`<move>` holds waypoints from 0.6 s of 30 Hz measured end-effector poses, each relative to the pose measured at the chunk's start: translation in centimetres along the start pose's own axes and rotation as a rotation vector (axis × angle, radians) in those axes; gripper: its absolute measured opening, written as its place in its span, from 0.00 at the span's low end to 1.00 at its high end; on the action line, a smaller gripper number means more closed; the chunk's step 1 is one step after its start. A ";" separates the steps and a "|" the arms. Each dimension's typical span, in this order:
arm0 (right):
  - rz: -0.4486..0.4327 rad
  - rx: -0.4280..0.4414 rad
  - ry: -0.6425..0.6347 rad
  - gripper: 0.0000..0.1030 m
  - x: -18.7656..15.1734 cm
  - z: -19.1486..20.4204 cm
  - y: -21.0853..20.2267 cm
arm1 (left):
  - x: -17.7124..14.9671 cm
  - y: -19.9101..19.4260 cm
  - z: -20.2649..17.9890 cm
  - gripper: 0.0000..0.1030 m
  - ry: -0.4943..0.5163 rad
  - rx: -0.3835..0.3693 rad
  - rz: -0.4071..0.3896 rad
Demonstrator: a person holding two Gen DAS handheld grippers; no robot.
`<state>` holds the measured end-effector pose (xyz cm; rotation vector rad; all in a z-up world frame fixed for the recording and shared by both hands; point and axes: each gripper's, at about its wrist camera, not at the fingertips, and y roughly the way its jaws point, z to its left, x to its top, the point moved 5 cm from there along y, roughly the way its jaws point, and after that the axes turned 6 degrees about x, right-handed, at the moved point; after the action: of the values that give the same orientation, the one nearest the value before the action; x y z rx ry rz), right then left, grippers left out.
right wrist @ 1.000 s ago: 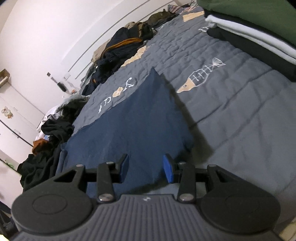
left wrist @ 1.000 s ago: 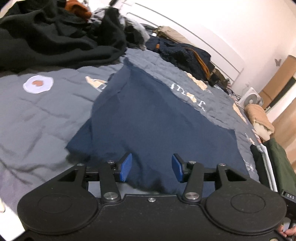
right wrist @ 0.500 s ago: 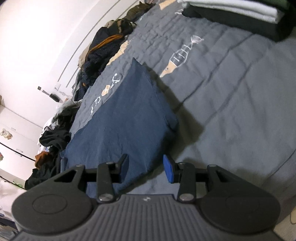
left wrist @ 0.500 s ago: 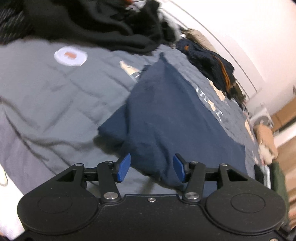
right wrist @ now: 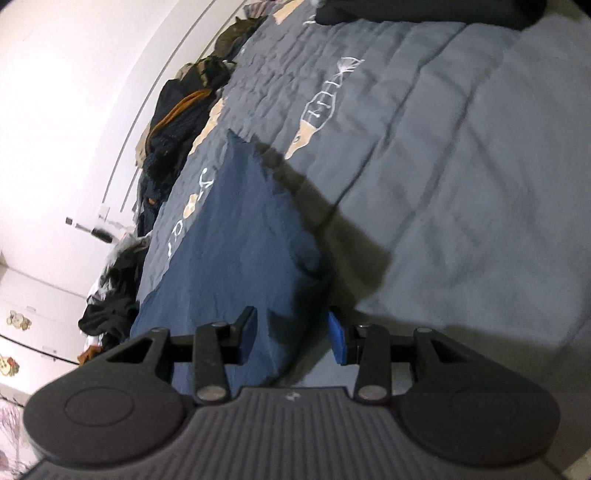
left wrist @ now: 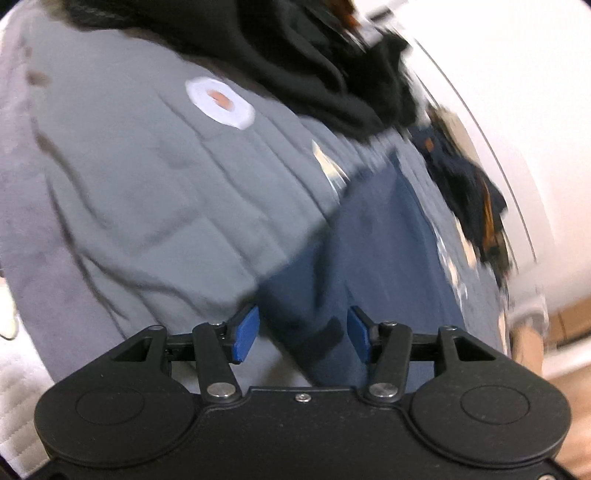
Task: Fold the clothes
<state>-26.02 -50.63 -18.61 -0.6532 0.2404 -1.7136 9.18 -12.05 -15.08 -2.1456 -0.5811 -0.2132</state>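
A navy blue garment (left wrist: 384, 251) lies folded flat on the grey quilted bedspread (left wrist: 129, 206). Its near left corner sits between the blue pads of my left gripper (left wrist: 303, 334), which is open and grips nothing. In the right wrist view the same navy garment (right wrist: 236, 240) stretches away from me, and its near right corner lies between the fingers of my right gripper (right wrist: 291, 334), also open. A dark shadow falls on the bedspread (right wrist: 461, 166) just right of the garment.
A heap of black clothes (left wrist: 295, 66) lies at the far left of the bed. More dark clothes (right wrist: 177, 122) pile along the white wall. A dark folded stack (right wrist: 424, 11) sits at the far right edge. A white round patch (left wrist: 219, 105) marks the quilt.
Both grippers have swung outward and tilted, each toward its own near corner of the navy garment. Both stayed open. The folded stack has slid almost out of the right view.
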 end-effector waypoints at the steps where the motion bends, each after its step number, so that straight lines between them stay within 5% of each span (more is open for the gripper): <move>1: 0.000 -0.001 0.005 0.39 0.0 -0.1 0.2 | 0.3 0.1 0.4 0.51 -0.023 0.007 -0.001; 9: -0.016 0.008 0.036 0.39 0.3 -0.4 0.9 | 1.3 1.1 0.2 0.47 -0.026 0.024 -0.033; 13: -0.029 0.019 0.071 0.39 0.5 -0.8 0.9 | 1.2 1.1 0.4 0.28 -0.043 0.015 -0.041; 18: -0.034 0.017 0.076 0.39 0.7 -0.8 1.0 | 1.3 0.2 1.6 0.27 -0.115 0.028 -0.046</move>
<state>-25.71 -51.73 -19.56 -0.5831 0.2689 -1.7732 10.32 -10.47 -15.70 -2.1288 -0.6960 -0.1070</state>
